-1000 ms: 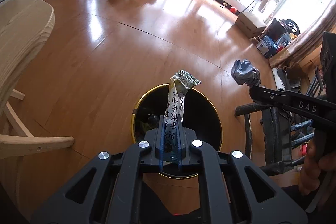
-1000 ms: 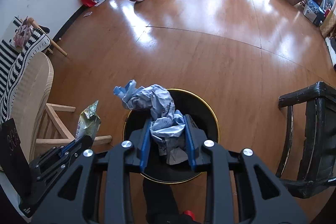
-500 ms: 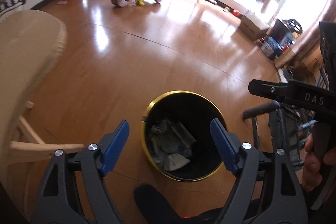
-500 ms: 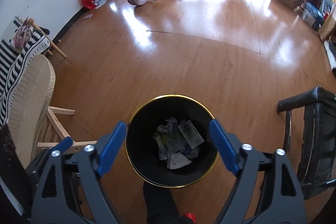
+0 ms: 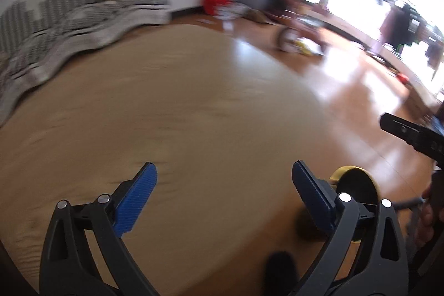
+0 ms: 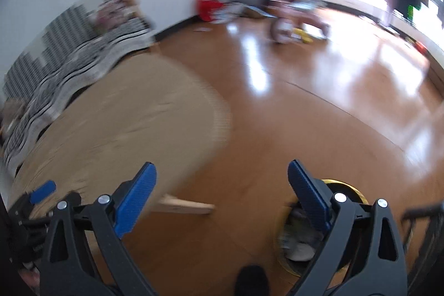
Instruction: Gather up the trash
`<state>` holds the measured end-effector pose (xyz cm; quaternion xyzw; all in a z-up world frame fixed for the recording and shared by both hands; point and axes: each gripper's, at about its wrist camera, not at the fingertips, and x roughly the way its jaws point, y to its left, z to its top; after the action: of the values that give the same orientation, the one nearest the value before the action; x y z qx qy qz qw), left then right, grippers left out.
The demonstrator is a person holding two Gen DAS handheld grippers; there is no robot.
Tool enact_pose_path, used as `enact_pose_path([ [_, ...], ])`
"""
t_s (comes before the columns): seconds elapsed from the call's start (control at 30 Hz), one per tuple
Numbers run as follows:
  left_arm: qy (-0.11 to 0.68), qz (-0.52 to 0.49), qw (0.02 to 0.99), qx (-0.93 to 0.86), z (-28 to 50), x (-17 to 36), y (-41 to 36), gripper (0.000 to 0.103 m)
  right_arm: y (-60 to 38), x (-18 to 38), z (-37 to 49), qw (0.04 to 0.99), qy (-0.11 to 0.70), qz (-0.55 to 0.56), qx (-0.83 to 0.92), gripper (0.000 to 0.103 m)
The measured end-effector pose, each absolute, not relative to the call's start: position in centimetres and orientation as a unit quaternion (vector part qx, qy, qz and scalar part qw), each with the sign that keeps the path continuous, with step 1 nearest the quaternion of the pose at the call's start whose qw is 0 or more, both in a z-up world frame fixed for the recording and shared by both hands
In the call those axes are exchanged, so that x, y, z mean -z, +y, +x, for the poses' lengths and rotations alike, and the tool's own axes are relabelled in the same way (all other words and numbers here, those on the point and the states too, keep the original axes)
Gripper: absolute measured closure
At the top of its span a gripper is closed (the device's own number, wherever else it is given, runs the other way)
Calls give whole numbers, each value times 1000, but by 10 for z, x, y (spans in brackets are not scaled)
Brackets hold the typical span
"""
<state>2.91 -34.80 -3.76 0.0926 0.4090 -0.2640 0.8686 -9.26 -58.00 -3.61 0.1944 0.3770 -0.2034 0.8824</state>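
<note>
Trash (image 6: 301, 247) lies in the bin (image 6: 344, 189), which we see low and right in the right wrist view, behind the right finger of our right tongs (image 6: 222, 186). These tongs are released: the jaws have just been opening and now stand wide, with nothing between the blue pads (image 6: 136, 199). Under the left finger is the edge of a round wooden table (image 6: 125, 124), and beyond the gap bare glossy floor (image 6: 319, 115). Far ahead, blurred, stands a pink tricycle (image 6: 299, 18). At the left edge our left tongs show one blue pad above a dark body.

In the left wrist view the left tongs (image 5: 223, 189) are released too, jaws just opened wide and empty. The table (image 5: 180, 101) fills the space between and ahead of the fingers (image 5: 138, 196). The bin (image 5: 358, 179) peeks out just behind the right finger; we cannot tell its contents here. To the right of these tongs a black part of the right tongs (image 5: 410, 132) juts in, with the hand (image 5: 427, 215) below it. A striped sofa (image 5: 69, 18) lies far left.
</note>
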Motion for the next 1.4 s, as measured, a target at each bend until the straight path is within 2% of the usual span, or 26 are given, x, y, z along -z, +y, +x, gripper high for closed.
enact_pose_path([
  [0.33, 391, 62, 913, 97, 65, 10, -154, 7, -381, 10, 36, 919, 372, 123, 33, 10],
  [0.53, 394, 28, 917, 53, 73, 10, -90, 7, -308, 25, 64, 918, 388, 82, -5, 10],
  [0.8, 401, 36, 915, 33, 70, 20, -64, 7, -281, 39, 65, 919, 392, 46, -18, 9],
  [1.4, 402, 42, 914, 36, 67, 24, -67, 7, -288, 41, 59, 916, 397, 49, -23, 9],
])
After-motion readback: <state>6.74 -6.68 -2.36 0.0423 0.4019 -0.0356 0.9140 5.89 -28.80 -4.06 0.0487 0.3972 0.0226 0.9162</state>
